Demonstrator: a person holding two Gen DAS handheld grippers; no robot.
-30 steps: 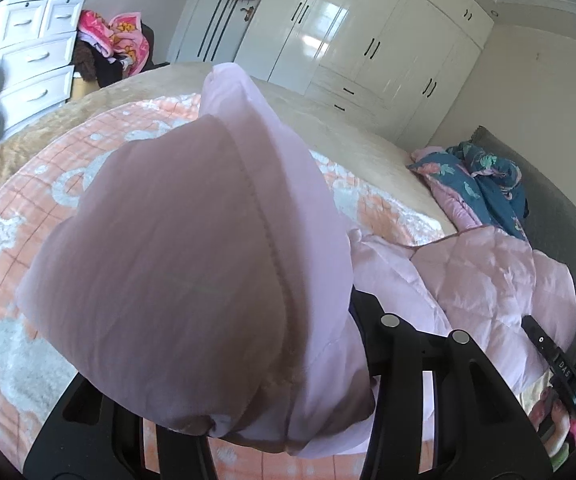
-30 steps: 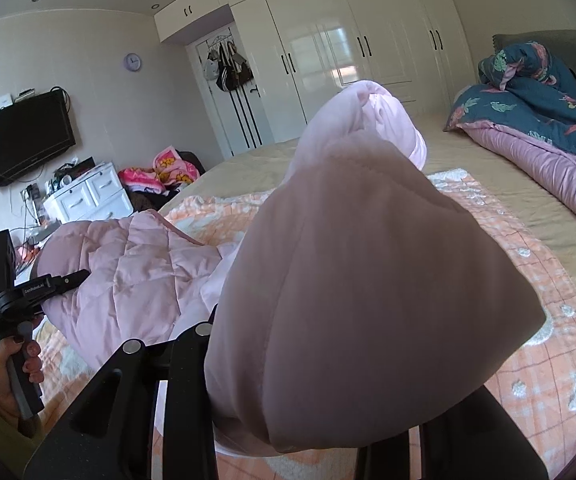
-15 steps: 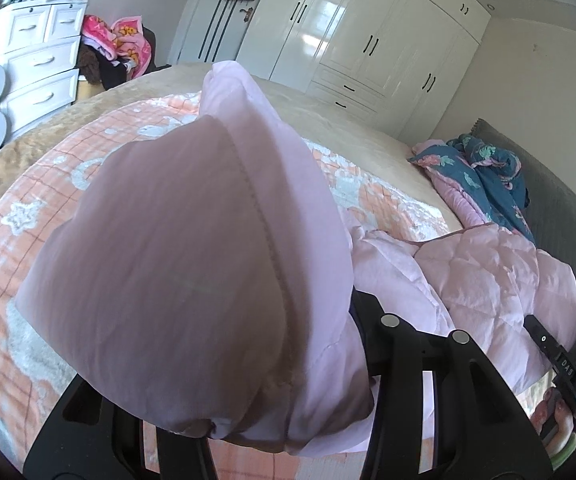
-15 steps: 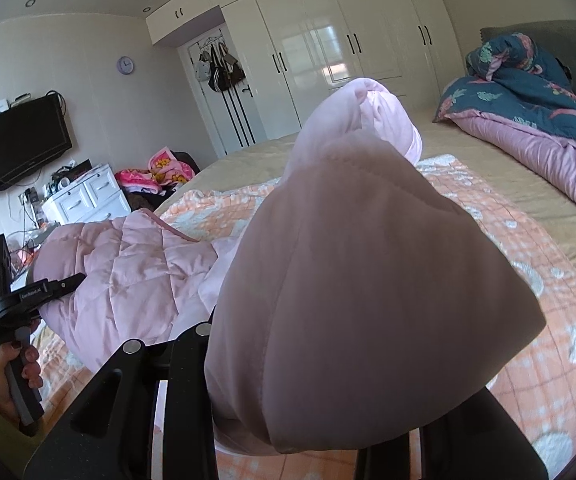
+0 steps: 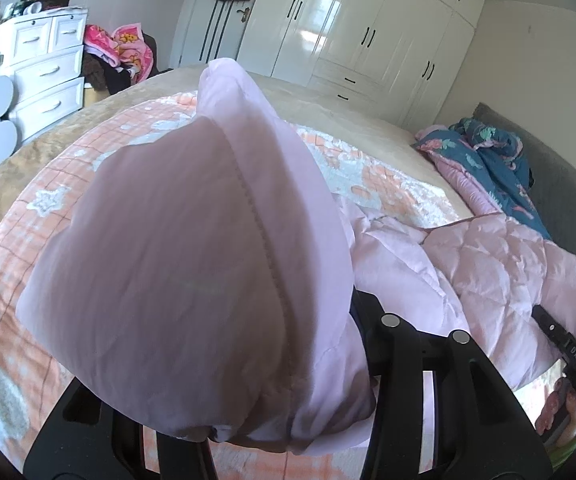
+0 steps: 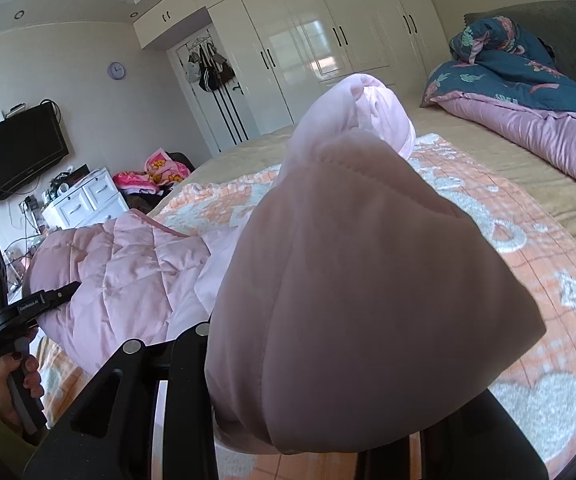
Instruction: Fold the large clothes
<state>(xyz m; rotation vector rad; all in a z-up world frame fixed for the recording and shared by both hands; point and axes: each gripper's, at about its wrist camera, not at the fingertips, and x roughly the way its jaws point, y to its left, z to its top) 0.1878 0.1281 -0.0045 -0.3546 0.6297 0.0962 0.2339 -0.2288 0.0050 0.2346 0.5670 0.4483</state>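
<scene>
A large pale pink quilted jacket (image 5: 500, 272) hangs stretched between my two grippers above a bed. My left gripper (image 5: 284, 432) is shut on one bunched corner of the jacket (image 5: 192, 272), which fills the middle of the left wrist view and hides the fingertips. My right gripper (image 6: 308, 436) is shut on the other bunched corner (image 6: 360, 300). The jacket's body (image 6: 128, 272) sags between them. The right gripper (image 5: 568, 352) shows at the right edge of the left wrist view; the left gripper (image 6: 16, 312), held by a hand, shows at the left edge of the right wrist view.
The bed carries an orange and white checked blanket (image 5: 40, 216) (image 6: 528, 264) over a tan sheet (image 6: 488, 152). A blue floral and pink duvet (image 6: 528, 92) (image 5: 496, 168) lies bunched at the headboard. A white dresser (image 5: 44, 64), pink clothes pile (image 5: 124, 52) and white wardrobes (image 6: 328, 48) stand beyond.
Both grippers have kept their hold on the jacket. Both views have shifted slightly, showing more of the checked blanket below; the jacket's body hangs much as before.
</scene>
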